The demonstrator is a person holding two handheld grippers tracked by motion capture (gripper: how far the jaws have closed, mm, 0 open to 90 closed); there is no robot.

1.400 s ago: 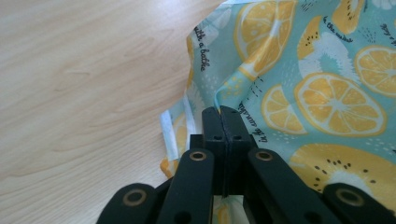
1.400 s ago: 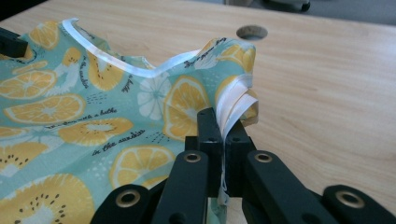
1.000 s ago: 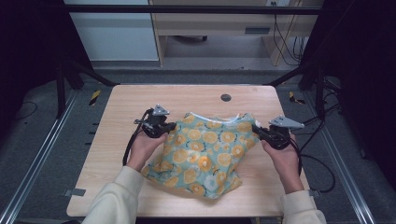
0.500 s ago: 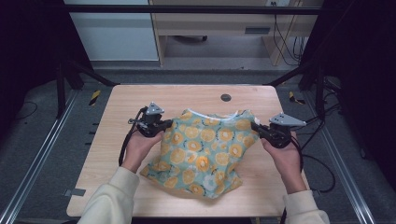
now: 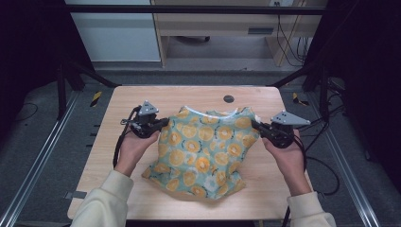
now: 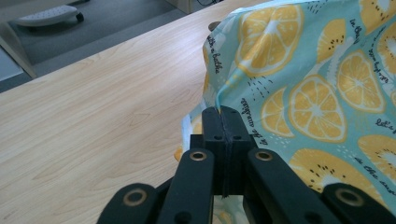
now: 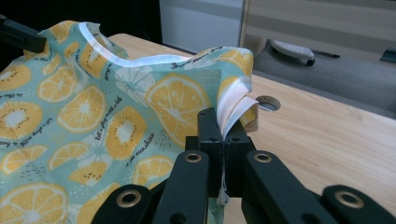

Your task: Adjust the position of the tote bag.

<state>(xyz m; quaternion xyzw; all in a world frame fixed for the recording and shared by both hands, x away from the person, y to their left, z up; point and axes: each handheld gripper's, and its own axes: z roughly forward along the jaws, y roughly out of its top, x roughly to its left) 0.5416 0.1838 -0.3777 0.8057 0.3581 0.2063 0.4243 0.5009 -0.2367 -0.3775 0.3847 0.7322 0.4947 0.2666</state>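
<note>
A teal garment with an orange-slice print [image 5: 203, 151] is held up off the wooden table [image 5: 189, 97] by its two upper corners, its lower part resting on the tabletop. My left gripper [image 5: 163, 124] is shut on the garment's left edge [image 6: 219, 100]; its jaws are pressed together on the fabric [image 6: 222, 114]. My right gripper [image 5: 257, 125] is shut on the right corner, where a white-trimmed hem [image 7: 238, 109] bunches at the jaw tips [image 7: 219, 119]. The white neckline trim [image 5: 208, 113] faces the far side.
A small round hole [image 5: 229, 99] sits in the table near its far edge, also visible as a grommet [image 7: 268, 102] beside the cloth. Black cables trail from both grippers. Metal frame rails run along both sides of the table.
Both grippers have moved apart and toward the far side, pulling the garment's top edge wider and flatter. Both stay shut on the cloth.
</note>
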